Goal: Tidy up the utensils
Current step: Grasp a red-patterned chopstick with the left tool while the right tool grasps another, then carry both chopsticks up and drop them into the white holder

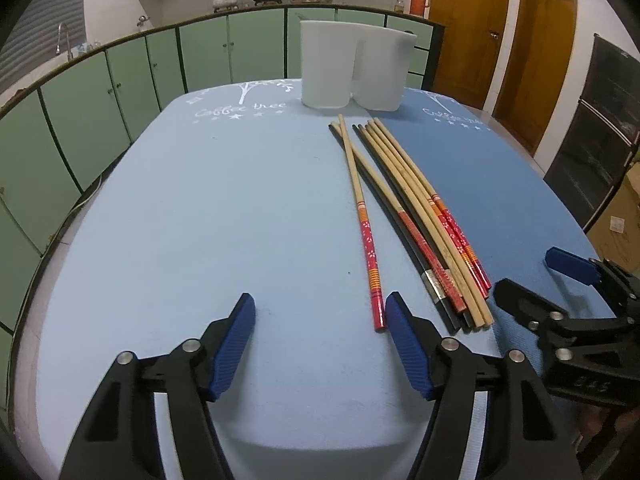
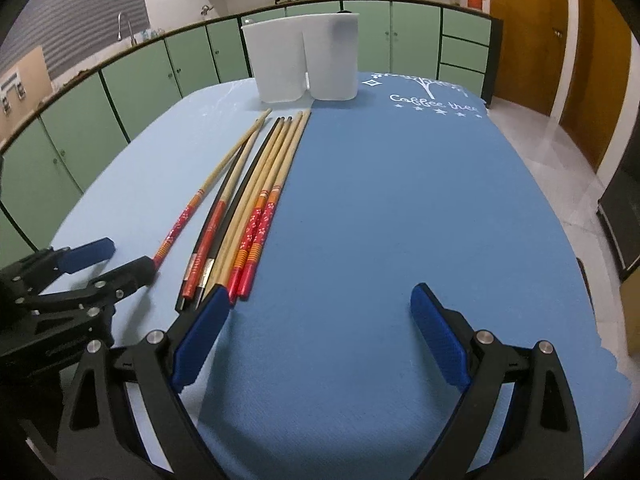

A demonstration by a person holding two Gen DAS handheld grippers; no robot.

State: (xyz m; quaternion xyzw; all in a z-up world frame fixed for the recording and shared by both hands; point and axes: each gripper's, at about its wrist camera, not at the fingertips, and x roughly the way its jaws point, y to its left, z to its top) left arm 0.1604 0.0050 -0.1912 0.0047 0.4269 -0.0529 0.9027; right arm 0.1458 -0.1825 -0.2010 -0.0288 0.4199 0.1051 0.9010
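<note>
**Poised either side of the chopsticks, nothing gripped**

Laid out lengthwise on the two-tone blue table mat (image 1: 240, 208): a loose bundle of long wooden chopsticks with red patterned handles, mixed with a few black ones (image 1: 424, 224), tips aimed at the white plastic two-compartment utensil holder (image 1: 356, 68) standing upright at the far edge. Probably arranged that way so each stick can be taken by its thick end and carried tip-first to a compartment. One red-handled chopstick (image 1: 366, 236) lying apart to the left of the bundle and crossing a black one near the tips, its butt just beside the inner finger of the left gripper (image 1: 320, 344).

Left gripper held low over the pale half of the mat, blue-padded fingers spread wide, empty. Right gripper (image 2: 320, 332) likewise spread and empty over the darker half, its left finger (image 2: 200, 336) close to the bundle's handle ends; touching or not, cannot tell.

Holder compartments apparently empty, though interiors mostly hidden. Sorting judged not yet begun; stray chopstick likeliest first pick for the left.
</note>
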